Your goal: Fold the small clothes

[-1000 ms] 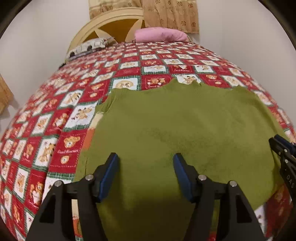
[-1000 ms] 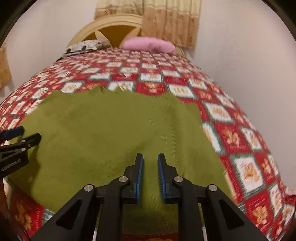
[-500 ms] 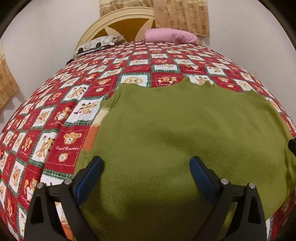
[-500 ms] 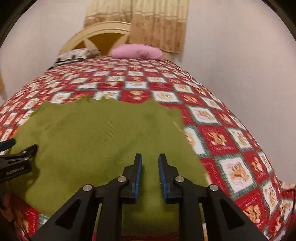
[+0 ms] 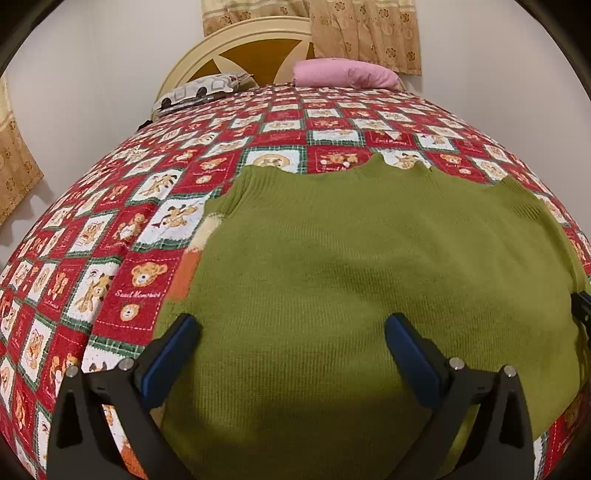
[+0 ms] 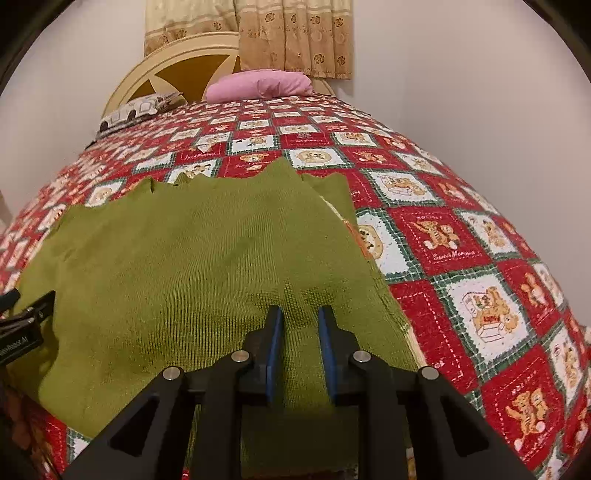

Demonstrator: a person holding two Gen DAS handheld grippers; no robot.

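Observation:
An olive-green knitted garment (image 5: 351, 266) lies spread flat on a red teddy-bear patchwork bedspread (image 5: 110, 229). It also shows in the right wrist view (image 6: 192, 258). An orange and cream part (image 5: 184, 273) peeks out at its left edge. My left gripper (image 5: 291, 328) is wide open above the garment's near left part. My right gripper (image 6: 300, 317) stands over the garment's near right part with its jaws a narrow gap apart, green knit showing between them. It holds nothing that I can see.
A pink pillow (image 5: 343, 74) and a patterned pillow (image 5: 203, 88) lie at the cream headboard (image 5: 243, 48). White walls flank the bed. Curtains (image 6: 258, 33) hang behind. The bedspread (image 6: 461, 258) extends to the right of the garment.
My left gripper has opened from a moderate gap to wide open. The right gripper's jaws have parted slightly. Both cameras have shifted a little over the garment.

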